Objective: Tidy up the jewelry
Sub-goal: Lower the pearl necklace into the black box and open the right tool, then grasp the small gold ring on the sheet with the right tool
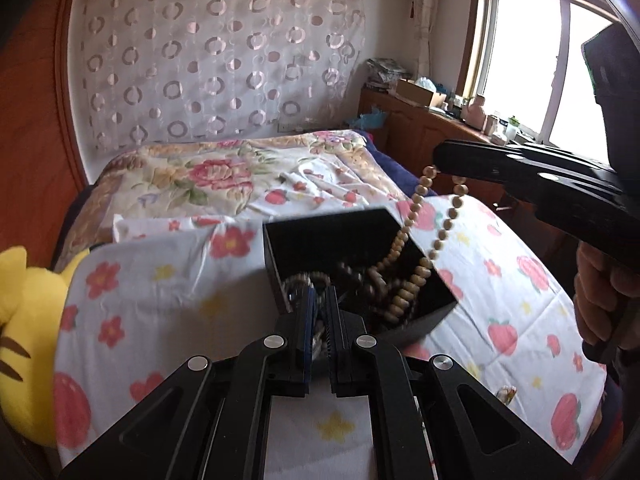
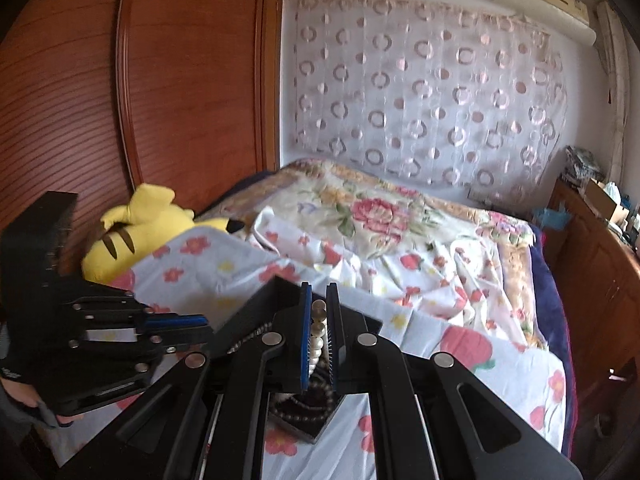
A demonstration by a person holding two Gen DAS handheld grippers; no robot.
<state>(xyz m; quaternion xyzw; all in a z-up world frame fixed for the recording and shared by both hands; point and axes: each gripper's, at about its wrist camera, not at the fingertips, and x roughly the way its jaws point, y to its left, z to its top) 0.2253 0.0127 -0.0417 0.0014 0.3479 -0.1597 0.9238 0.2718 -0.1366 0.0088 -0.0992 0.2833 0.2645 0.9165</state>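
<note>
Right gripper (image 2: 319,300) pinches the bead necklace (image 1: 416,208) (fingers nearly closed) above the black box (image 1: 360,240).

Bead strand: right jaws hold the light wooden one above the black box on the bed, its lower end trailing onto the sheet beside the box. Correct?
Not quite. The light bead strand hangs from the right gripper, but its lower end trails into the black box, not onto the sheet. The left wrist view shows it. The rest holds.

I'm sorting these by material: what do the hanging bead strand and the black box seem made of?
Bead strand: likely matte wood, tan and dull, though it shows pearly in the right tool. Black box: rigid, smooth, semi-gloss walls with crisp edges, possibly plastic or lacquered board. The left tool grips its near wall.
</note>
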